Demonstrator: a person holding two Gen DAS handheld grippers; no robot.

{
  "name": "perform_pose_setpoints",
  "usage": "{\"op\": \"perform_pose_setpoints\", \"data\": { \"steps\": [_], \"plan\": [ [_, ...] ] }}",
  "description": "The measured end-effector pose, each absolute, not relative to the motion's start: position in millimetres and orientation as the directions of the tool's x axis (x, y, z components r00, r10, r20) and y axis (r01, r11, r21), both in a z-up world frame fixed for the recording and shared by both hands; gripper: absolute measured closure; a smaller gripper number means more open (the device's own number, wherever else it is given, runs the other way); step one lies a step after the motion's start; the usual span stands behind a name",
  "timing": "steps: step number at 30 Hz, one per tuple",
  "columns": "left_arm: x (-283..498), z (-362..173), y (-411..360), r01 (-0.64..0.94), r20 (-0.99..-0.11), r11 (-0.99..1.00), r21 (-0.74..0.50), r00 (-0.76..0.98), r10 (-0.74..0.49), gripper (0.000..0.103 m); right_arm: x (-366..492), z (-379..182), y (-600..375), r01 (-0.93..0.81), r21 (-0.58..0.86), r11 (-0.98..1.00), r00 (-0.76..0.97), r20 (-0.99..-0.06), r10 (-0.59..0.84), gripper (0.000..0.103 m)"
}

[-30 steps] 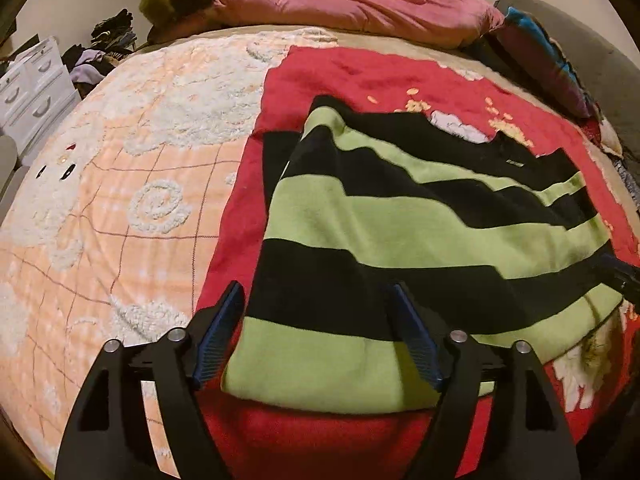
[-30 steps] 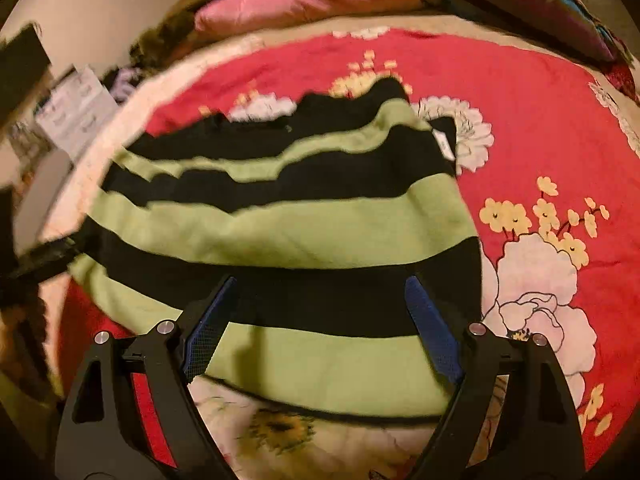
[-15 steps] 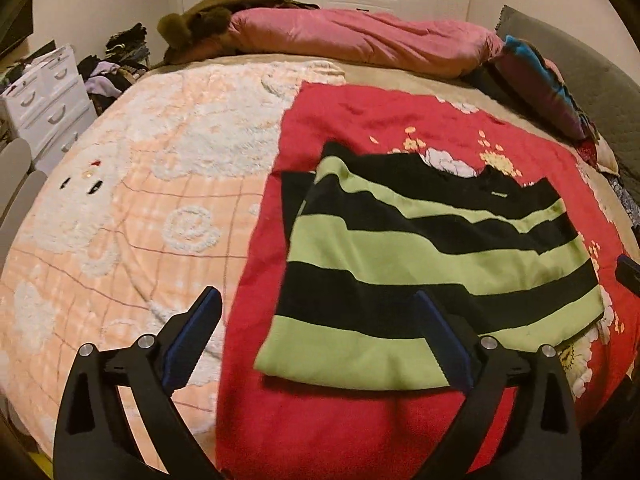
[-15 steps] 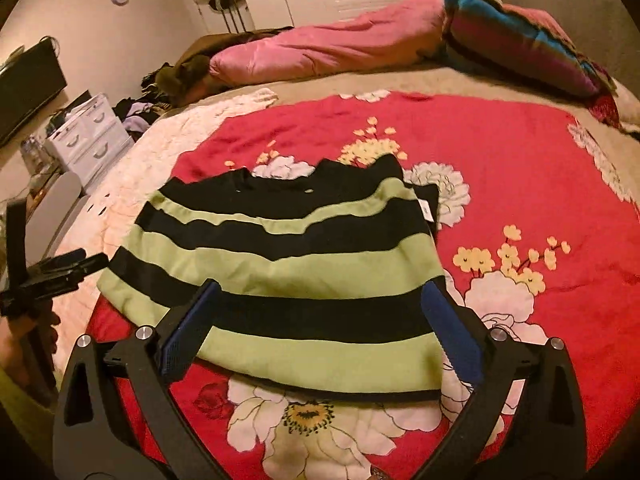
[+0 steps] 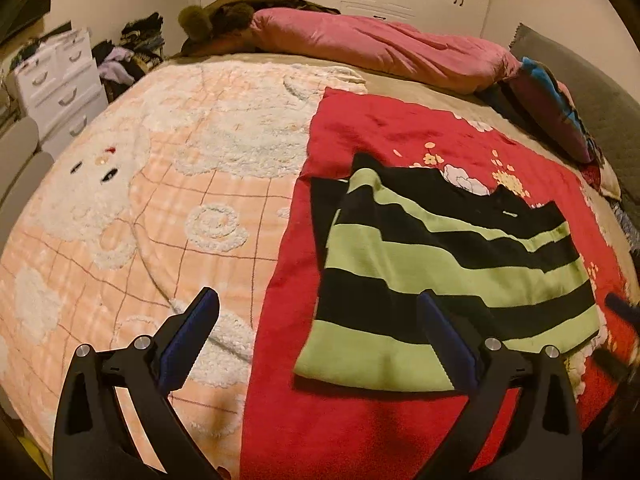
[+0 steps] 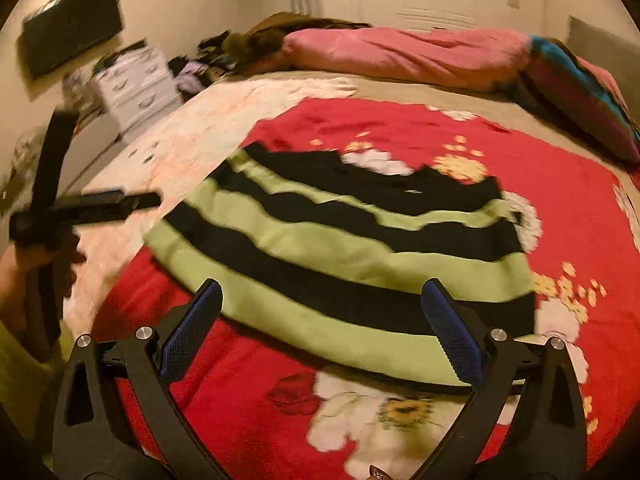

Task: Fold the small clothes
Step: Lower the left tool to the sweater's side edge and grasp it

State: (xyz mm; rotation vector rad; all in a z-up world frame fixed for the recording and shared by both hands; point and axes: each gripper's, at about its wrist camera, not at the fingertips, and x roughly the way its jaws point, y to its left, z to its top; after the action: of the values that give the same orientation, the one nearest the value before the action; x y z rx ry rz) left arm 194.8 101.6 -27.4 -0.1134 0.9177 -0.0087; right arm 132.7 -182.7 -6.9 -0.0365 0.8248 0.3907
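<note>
Both tongs gape empty above the folded striped sweater.

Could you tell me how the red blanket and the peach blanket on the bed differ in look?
The red blanket is smooth-looking with white and yellow flowers; the peach blanket is fluffy, with a thin grid and raised white shapes. The red blanket carries the folded striped sweater; the peach blanket carries no clothing. Both lie flat, side by side.
</note>
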Motion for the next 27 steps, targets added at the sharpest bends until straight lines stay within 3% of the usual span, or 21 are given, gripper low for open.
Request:
{"op": "perform_pose_setpoints", "data": {
  "steps": [6,14,25,27],
  "plan": [
    [225,-40,134,-0.093,-0.81,0.961,-0.259,0.563,-0.164,0.005,125,-29,-118,-0.491,0.033,0.87,0.575,-0.739,0.352,0.009],
    [290,-51,140,-0.038,-0.753,0.85,-0.525,0.487,-0.443,0.006,121,-56,-49,-0.602,-0.14,0.786,0.594,-0.736,0.325,0.009],
    [341,-103,128,-0.089,-0.795,0.836,-0.542,0.376,-0.475,0.006,124,-75,-5,-0.644,-0.197,0.739,0.605,-0.722,0.335,0.009],
    [345,-111,132,-0.114,-0.761,0.792,-0.6,0.387,-0.521,0.012,129,-81,-5,-0.636,-0.204,0.745,0.608,-0.727,0.32,0.009]
  ]
}}
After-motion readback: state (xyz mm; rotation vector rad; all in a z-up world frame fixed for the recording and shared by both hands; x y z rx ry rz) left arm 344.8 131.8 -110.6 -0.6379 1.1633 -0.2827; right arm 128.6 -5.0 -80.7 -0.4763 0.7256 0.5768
